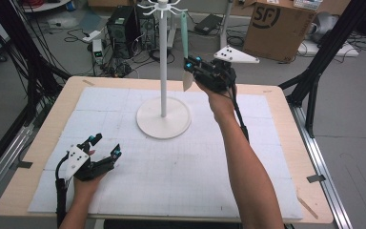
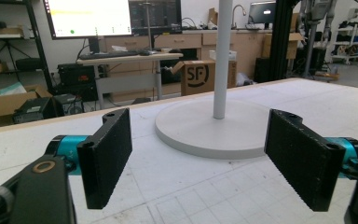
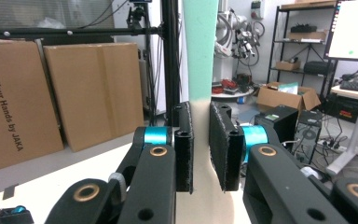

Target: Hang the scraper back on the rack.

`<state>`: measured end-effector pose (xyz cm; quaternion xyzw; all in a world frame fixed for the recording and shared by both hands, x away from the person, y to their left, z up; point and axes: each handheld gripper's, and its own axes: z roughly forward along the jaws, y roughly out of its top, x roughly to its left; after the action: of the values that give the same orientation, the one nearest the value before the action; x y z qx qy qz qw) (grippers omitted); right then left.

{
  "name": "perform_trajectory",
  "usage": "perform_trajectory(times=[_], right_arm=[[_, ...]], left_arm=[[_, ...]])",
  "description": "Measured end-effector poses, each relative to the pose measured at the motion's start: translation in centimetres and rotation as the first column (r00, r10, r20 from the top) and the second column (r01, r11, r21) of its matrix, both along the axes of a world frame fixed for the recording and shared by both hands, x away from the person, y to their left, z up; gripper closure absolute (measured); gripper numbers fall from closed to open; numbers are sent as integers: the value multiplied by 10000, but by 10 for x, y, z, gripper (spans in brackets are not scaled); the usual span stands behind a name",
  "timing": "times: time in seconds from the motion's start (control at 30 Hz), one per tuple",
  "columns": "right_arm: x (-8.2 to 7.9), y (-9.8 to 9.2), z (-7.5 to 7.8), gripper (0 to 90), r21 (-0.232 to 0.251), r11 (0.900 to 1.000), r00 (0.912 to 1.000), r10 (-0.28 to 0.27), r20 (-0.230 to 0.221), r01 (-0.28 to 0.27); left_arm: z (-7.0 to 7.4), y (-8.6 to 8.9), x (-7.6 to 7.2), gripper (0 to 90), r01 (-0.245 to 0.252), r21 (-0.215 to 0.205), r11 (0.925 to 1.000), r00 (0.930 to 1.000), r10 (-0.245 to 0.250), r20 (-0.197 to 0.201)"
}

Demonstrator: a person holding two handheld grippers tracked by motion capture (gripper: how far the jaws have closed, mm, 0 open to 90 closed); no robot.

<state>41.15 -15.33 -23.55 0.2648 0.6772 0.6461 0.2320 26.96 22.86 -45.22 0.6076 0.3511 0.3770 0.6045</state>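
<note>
Fingers of your right gripper (image 1: 189,66) are pinching the spatula (image 1: 185,45) upright just right of the stand (image 1: 163,71); your left gripper (image 1: 106,144) is resting wide open, front-left of that stand.

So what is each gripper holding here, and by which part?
The right gripper clamps a spatula near where its green handle meets the cream blade. The left gripper is open, holding nothing.
</note>
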Motion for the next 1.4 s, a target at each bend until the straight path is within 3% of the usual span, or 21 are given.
perform_trajectory(times=[1.4], right_arm=[[11,9,0,806,-106,9998,9993,-163,-333,159]], left_arm=[[0,0,0,237,47,-5,10000,10000,-47,16]])
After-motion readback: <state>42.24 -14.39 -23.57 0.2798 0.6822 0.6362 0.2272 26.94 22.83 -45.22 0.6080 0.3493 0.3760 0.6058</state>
